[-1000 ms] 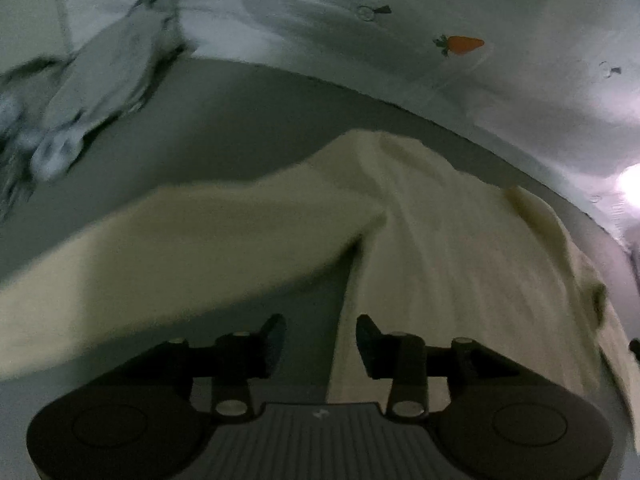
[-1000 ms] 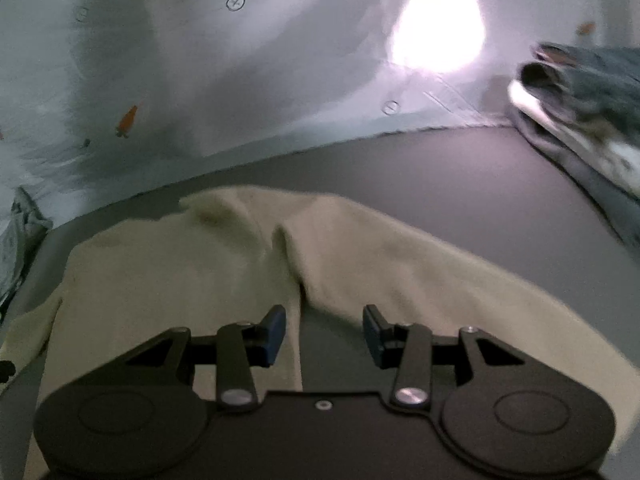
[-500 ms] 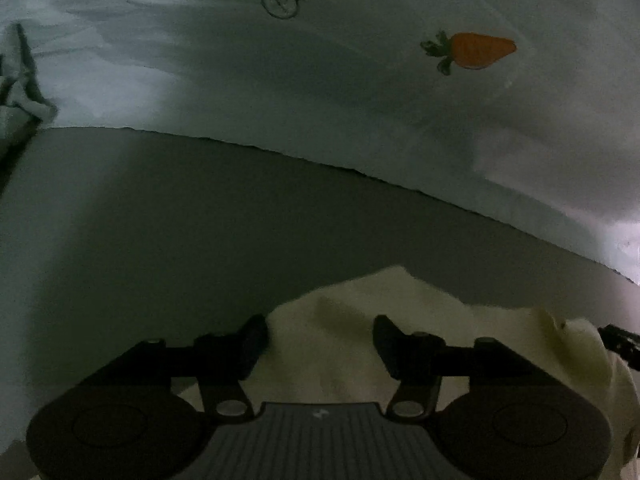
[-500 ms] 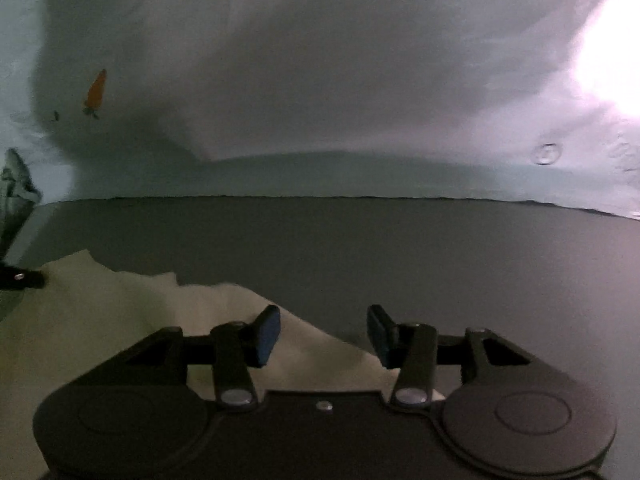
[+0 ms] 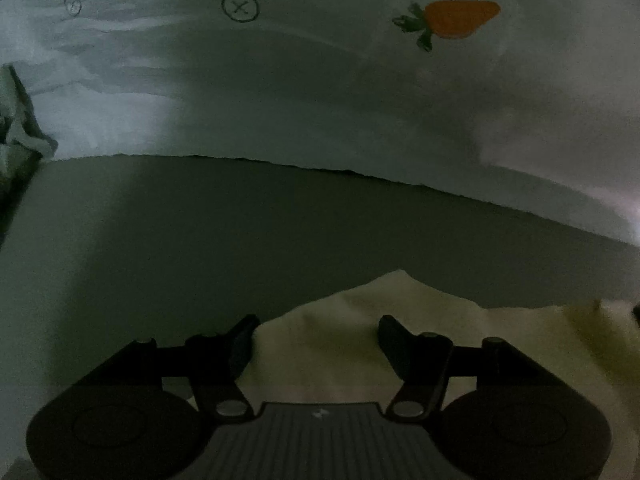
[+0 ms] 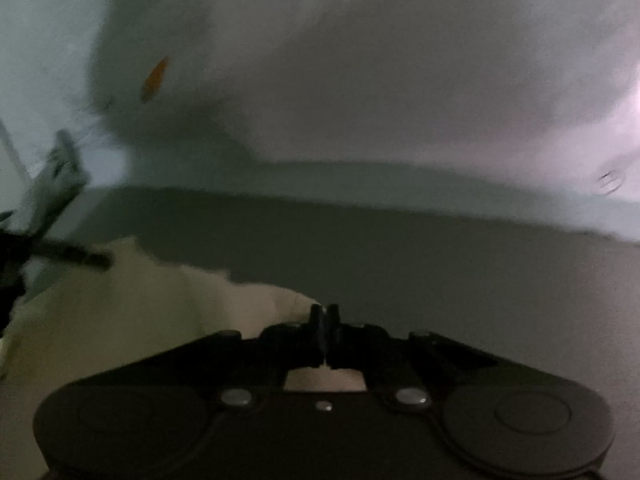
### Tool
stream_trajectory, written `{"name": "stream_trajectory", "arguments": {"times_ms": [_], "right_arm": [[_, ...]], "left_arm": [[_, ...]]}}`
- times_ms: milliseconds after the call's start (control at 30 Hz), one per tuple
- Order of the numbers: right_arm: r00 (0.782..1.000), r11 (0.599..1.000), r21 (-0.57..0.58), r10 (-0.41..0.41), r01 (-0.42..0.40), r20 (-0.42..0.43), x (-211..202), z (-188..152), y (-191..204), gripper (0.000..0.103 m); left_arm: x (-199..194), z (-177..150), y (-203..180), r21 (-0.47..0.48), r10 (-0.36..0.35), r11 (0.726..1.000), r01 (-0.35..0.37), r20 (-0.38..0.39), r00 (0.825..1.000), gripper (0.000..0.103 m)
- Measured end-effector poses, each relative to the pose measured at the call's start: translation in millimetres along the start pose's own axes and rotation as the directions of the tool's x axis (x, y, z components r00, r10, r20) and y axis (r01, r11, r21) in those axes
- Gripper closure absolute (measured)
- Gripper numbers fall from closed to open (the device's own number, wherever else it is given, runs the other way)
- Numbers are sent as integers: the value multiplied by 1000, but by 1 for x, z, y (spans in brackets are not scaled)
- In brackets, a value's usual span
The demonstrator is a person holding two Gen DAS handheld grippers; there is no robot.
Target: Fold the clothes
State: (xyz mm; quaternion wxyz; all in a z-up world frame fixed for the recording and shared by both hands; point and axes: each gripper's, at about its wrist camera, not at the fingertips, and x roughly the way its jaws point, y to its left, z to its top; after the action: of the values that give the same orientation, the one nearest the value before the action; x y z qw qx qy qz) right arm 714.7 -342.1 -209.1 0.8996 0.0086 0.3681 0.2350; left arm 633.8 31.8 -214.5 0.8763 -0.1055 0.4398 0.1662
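On the grey table (image 5: 200, 240) we see the cream garment (image 5: 460, 344) peaking toward the carrot-print backdrop (image 5: 460, 20), between our spread left gripper (image 5: 316, 344), its edge pinched by our closed right gripper (image 6: 325, 316).

A dark grey table (image 5: 240, 240) carries a pale yellow garment (image 5: 460, 332) spread at its near edge, and a crumpled greyish cloth (image 5: 16, 128) (only partly in view) sits at its far left.
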Motion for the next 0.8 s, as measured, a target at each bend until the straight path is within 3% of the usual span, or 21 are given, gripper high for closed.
{"name": "stream_trajectory", "arguments": {"times_ms": [67, 267, 333, 400, 467, 633, 800], "right_arm": [[997, 997, 30, -70, 69, 32, -4, 4, -10, 103], [971, 971, 20, -240, 240, -17, 2, -10, -13, 100], [968, 962, 100, -251, 252, -25, -6, -9, -19, 78], [966, 951, 180, -257, 250, 15, -30, -12, -27, 67], [961, 938, 236, -274, 255, 50, -54, -17, -32, 64], [915, 887, 258, -403, 382, 31, -121, -60, -37, 57], [835, 813, 198, -548, 547, -52, -191, -129, -38, 54]], "left_arm": [[0, -1, -2, 3, 10, 1000, -10, 9, 1000, 37], [2, -2, -7, -6, 23, 1000, -23, 16, 1000, 33], [1, 1, -7, -18, 36, 999, -36, 3, 999, 33], [-4, 4, -7, -54, 45, 998, -45, -9, 999, 33], [-17, 5, -8, -83, 46, 995, -46, -2, 999, 33], [-64, -22, -28, -85, 22, 996, -22, 0, 1000, 29], [-104, -87, -63, -72, -18, 997, 12, -90, 996, 27]]}}
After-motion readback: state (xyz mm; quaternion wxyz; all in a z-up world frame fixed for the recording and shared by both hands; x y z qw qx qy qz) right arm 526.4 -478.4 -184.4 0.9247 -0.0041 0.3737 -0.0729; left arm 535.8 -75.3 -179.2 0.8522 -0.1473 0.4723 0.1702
